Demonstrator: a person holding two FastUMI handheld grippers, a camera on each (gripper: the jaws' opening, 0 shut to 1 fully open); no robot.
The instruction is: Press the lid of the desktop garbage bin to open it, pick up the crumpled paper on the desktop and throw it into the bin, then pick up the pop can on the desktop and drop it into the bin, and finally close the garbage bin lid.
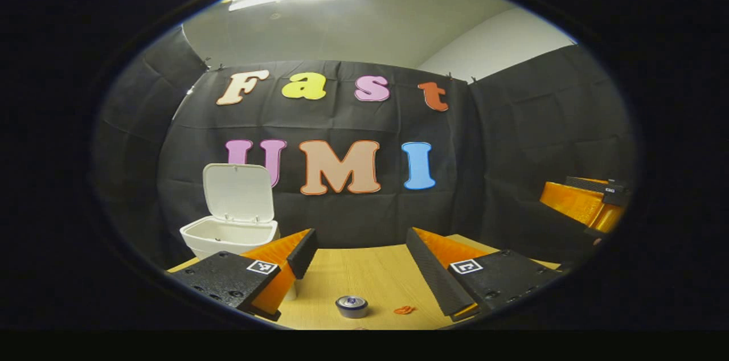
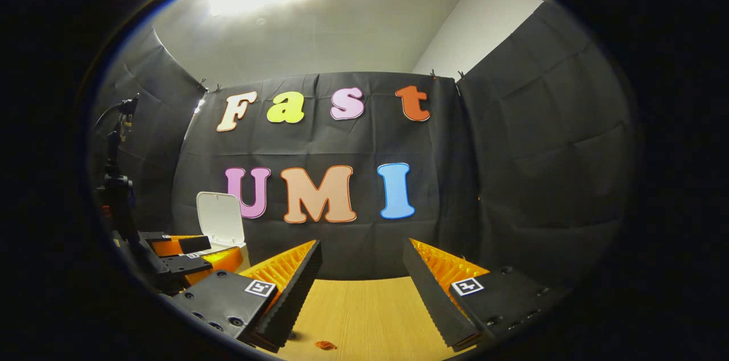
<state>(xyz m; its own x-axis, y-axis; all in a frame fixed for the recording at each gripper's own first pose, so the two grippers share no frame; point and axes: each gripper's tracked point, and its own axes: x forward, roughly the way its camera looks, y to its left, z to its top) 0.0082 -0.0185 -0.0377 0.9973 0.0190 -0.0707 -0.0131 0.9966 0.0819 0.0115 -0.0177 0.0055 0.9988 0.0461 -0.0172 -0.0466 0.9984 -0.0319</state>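
The white desktop bin [image 1: 228, 234] stands at the table's far left with its lid [image 1: 239, 192] swung up. A pop can [image 1: 351, 305] stands upright on the wooden table [image 1: 364, 275], close below and between my left gripper's fingers. My left gripper [image 1: 361, 242] is open and holds nothing. In the right gripper view, the raised lid [image 2: 220, 217] shows behind the left gripper [image 2: 188, 253]. My right gripper [image 2: 361, 251] is open and empty above the table [image 2: 364, 310]. It also appears at the right edge of the left gripper view [image 1: 586, 201].
A small orange scrap [image 1: 405, 310] lies on the table right of the can, and it is seen again near the right gripper's left finger [image 2: 326, 344]. A dark stand [image 2: 117, 179] rises at the far left. Black cloth walls close the booth.
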